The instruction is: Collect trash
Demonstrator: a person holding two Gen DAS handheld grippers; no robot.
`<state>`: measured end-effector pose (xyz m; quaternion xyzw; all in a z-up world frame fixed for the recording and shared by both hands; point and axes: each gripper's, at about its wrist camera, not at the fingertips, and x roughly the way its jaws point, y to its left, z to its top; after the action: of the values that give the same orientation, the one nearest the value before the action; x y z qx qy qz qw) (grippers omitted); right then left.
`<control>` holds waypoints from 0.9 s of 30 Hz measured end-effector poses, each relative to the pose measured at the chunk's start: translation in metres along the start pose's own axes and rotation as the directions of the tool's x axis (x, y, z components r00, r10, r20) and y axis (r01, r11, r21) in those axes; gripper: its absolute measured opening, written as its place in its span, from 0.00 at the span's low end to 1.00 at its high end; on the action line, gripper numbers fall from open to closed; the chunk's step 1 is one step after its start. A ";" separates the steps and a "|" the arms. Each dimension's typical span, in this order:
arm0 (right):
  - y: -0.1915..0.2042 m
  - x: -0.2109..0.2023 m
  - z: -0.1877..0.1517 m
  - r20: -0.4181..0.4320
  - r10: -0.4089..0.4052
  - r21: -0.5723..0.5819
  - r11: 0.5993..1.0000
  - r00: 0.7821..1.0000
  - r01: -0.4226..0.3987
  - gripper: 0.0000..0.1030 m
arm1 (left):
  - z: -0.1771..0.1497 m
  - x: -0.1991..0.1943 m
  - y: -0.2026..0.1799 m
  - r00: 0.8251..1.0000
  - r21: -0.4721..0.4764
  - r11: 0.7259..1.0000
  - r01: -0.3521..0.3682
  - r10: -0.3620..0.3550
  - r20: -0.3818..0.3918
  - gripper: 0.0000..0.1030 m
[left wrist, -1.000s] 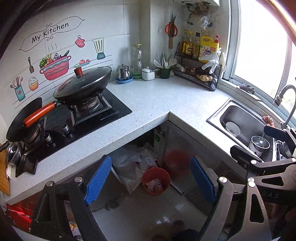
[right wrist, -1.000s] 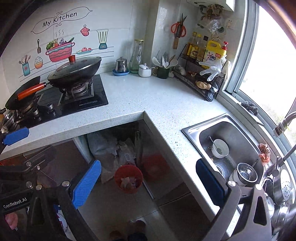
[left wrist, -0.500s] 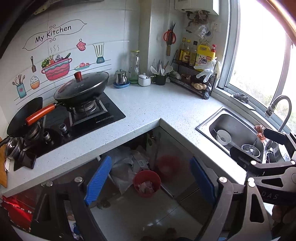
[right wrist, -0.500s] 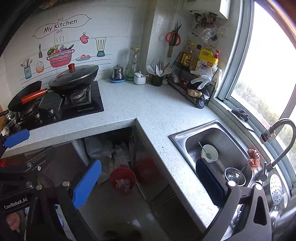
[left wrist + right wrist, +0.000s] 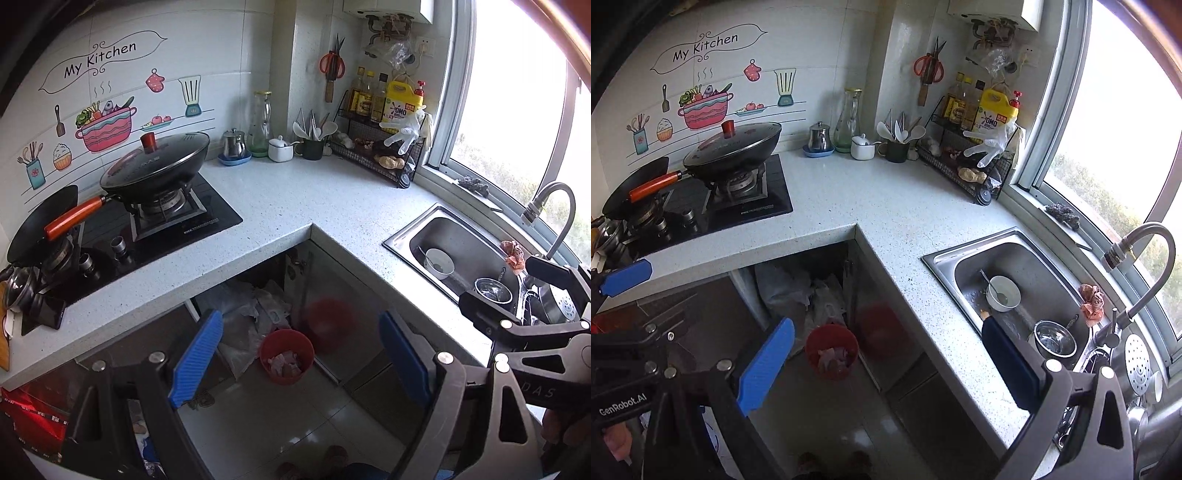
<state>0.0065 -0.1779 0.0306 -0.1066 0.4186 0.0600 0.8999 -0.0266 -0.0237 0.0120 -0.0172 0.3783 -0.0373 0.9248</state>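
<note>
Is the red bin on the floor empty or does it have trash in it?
Not empty: the upright red bin holds crumpled pale scraps.

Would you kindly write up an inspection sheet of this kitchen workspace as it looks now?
Surface: speckled countertop, bare in the middle.
Job's things: red bin on the floor, scraps inside; crumpled plastic bags behind it.
Clutter: lidded wok on the stove; bowl in the sink.
Grippers: left gripper and right gripper open, empty.
Cables: nothing seen.
Surroundings: window, wire rack.
</note>
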 end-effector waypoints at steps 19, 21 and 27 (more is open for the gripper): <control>0.000 -0.004 -0.009 -0.029 -0.003 -0.008 1.000 1.000 0.002 0.99 | -0.013 -0.004 0.000 1.000 0.014 1.000 0.013 -0.013 -0.010 0.83; 0.000 -0.004 -0.009 -0.032 -0.005 -0.009 1.000 0.999 0.005 0.99 | -0.013 -0.003 -0.001 1.000 0.012 1.000 0.012 -0.012 -0.012 0.83; 0.001 -0.004 -0.011 -0.039 0.005 -0.011 1.000 0.999 -0.005 0.99 | -0.016 -0.001 0.003 1.000 0.002 1.000 0.007 -0.007 -0.020 0.83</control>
<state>-0.0039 -0.1797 0.0264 -0.1116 0.4361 0.0625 0.8908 -0.0381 -0.0211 0.0011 -0.0172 0.3873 -0.0408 0.9209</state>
